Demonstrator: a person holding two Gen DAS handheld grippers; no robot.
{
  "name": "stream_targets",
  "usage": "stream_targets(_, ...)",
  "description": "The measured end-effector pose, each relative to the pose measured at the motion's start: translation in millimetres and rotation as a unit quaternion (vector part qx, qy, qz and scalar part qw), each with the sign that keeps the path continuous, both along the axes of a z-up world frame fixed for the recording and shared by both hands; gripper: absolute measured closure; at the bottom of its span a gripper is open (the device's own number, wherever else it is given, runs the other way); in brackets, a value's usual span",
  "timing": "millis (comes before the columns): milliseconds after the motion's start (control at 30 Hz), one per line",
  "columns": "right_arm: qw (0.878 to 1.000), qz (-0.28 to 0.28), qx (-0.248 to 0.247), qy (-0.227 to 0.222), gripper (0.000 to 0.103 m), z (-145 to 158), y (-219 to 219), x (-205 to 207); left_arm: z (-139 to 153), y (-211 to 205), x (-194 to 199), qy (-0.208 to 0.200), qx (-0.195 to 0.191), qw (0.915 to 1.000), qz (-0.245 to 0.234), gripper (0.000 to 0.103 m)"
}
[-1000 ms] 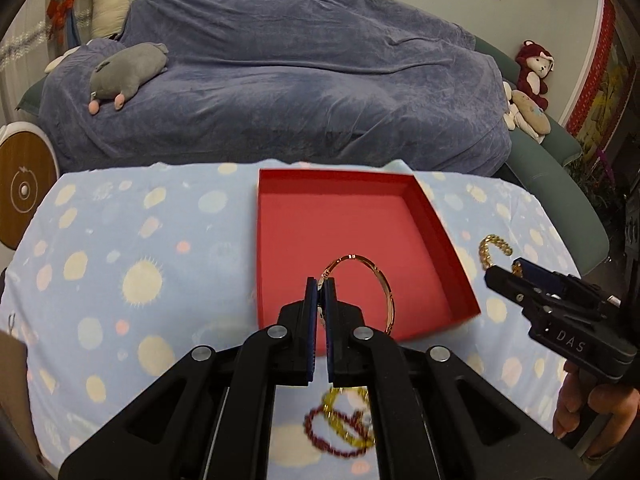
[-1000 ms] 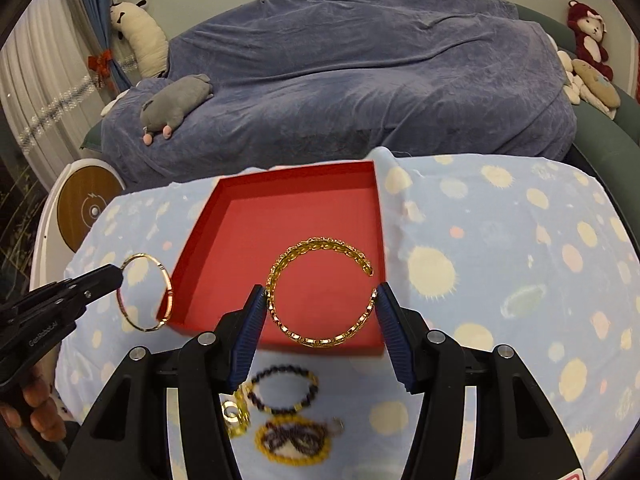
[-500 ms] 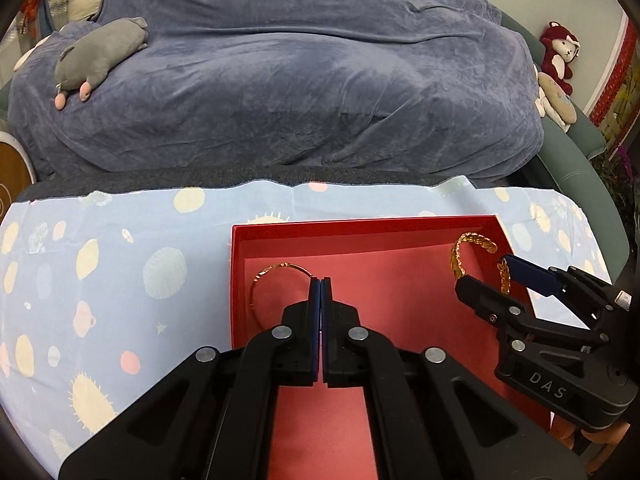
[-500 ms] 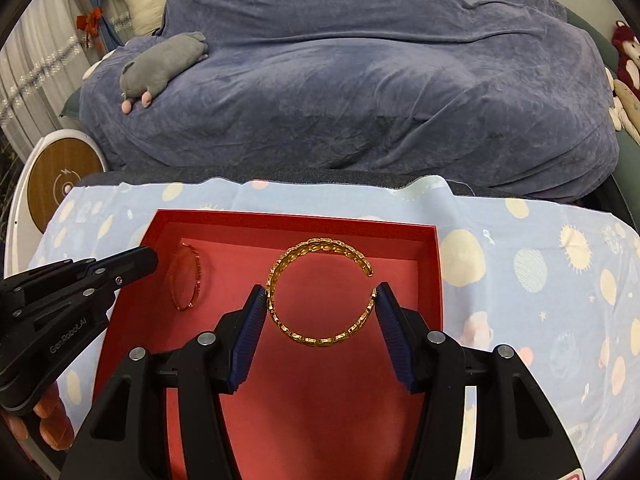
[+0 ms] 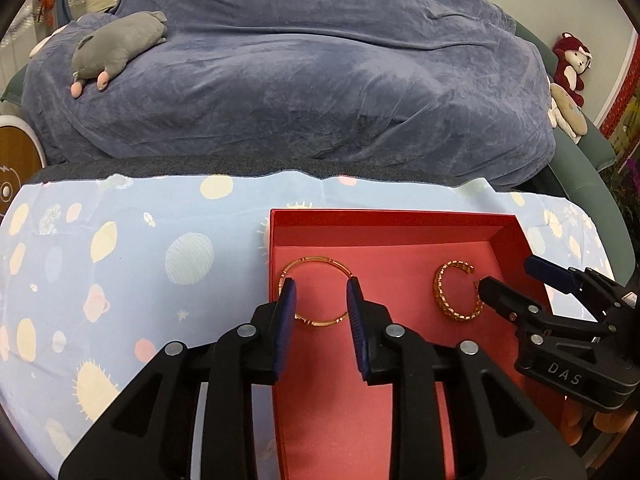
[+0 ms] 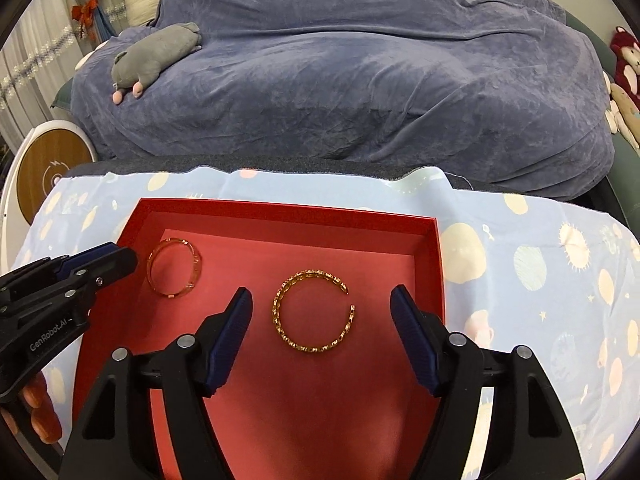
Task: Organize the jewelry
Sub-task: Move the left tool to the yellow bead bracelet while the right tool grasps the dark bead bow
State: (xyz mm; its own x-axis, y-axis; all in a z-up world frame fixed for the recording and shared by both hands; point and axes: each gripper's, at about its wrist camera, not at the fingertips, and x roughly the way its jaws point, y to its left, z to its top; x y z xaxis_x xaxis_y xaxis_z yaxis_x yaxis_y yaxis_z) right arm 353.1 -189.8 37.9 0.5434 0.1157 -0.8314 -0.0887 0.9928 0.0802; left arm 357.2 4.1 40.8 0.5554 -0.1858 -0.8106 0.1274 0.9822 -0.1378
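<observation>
L gripper (image 5: 321, 289) – jaws apart, straddling thin gold bangle (image 5: 314, 292) lying flat on floor of red tray (image 5: 392, 217). R gripper (image 6: 321, 302) – jaws wide apart around open chain-link cuff (image 6: 313, 317), also flat in tray, beside bangle.

We note a matt red tray (image 6: 437, 264), seemingly card, on smooth printed cloth (image 6: 540, 280). Chain bangle (image 6: 314, 312) and thin bangle (image 5: 314, 292): glossy gold-toned metal. Sofa throw (image 6: 360, 80): soft napped fabric.
</observation>
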Motion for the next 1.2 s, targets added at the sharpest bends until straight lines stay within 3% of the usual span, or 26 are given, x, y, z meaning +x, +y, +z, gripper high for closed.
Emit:
stream_targets(233, 0.999, -0.014, 0.007, -0.029, 0.034, 37.5, -14.2, -59.0, 33.3, 12.8, -52.1, -0.022, -0.015, 0.9996, 0.005, 0.066)
stream_targets(400, 0.999, -0.030, 0.015, -0.031, 0.034, 47.0, -26.1, -116.3, 41.7, 17.9, -106.7, -0.027, 0.001, 0.9996, -0.001, 0.059)
stream_targets(667, 0.999, -0.040, 0.005, -0.011, 0.034, 26.5, -29.8, -206.8, 18.0, 20.3, -191.7, 0.007, 0.001, 1.0000, -0.004, 0.059)
stream_targets(933, 0.999, -0.034, 0.011, 0.022, 0.035, -4.8, -15.1, -262.3, -14.1, 11.3, -245.1, 0.049, -0.020, 0.9986, 0.006, 0.058)
stream_targets(1033, 0.999, -0.026, 0.008, 0.023, 0.040, -13.6, -7.4, -273.8, -20.9, 7.6, -256.8, 0.053, -0.018, 0.9984, 0.008, 0.058)
stream_targets(1200, 0.999, -0.018, 0.012, 0.029, 0.058, -22.1, -0.5, -272.9, -26.3, 2.9, -266.1, 0.059, -0.015, 0.9981, 0.011, 0.058)
